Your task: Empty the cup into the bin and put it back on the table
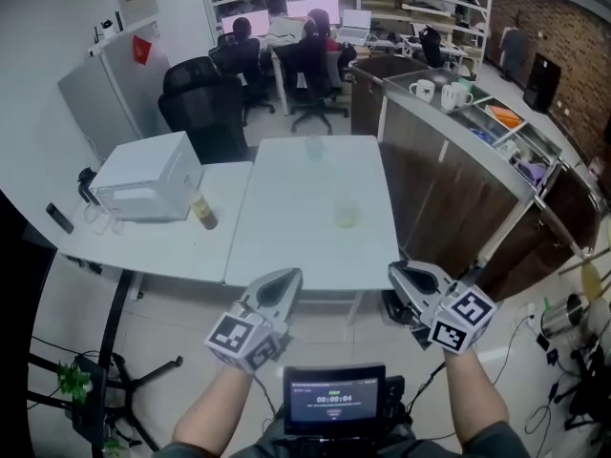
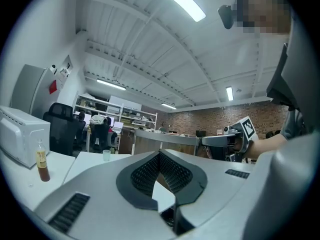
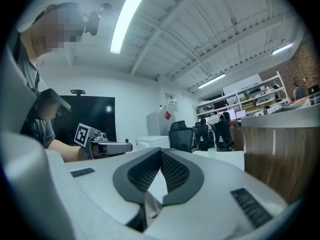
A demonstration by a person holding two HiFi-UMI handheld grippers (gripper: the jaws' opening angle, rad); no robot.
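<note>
From the head view, the left gripper (image 1: pixel 286 277) and the right gripper (image 1: pixel 399 273) were held side by side off the near edge of the white table (image 1: pixel 286 246), both pointing level toward 12 o'clock. The clear cup (image 1: pixel 346 214), with something pale yellowish in it, stood upright on that table at about 12 o'clock from the gap between them and well apart from both. A second cup (image 1: pixel 314 147) stood near the far edge. Only this view showed both cups at once, the two white mugs (image 1: pixel 439 93) on the wooden counter at 2 o'clock, and the small screen (image 1: pixel 334 397) at the person's chest. The jaws themselves could be read only in the gripper views. In the left gripper view the dark ribbed pads met at their tips with nothing held. In the right gripper view the jaws were likewise together and empty. Each gripper view showed just one small cup far down the table, and I could not tell which of the two it was. The left gripper view showed the brown bottle (image 2: pixel 42 165) upright at 9 o'clock, beside a white boxy appliance (image 2: pixel 22 141), and the other gripper's marker cube at 3 o'clock. The right gripper view showed the person's forearm and the left gripper at 9 o'clock.
</note>
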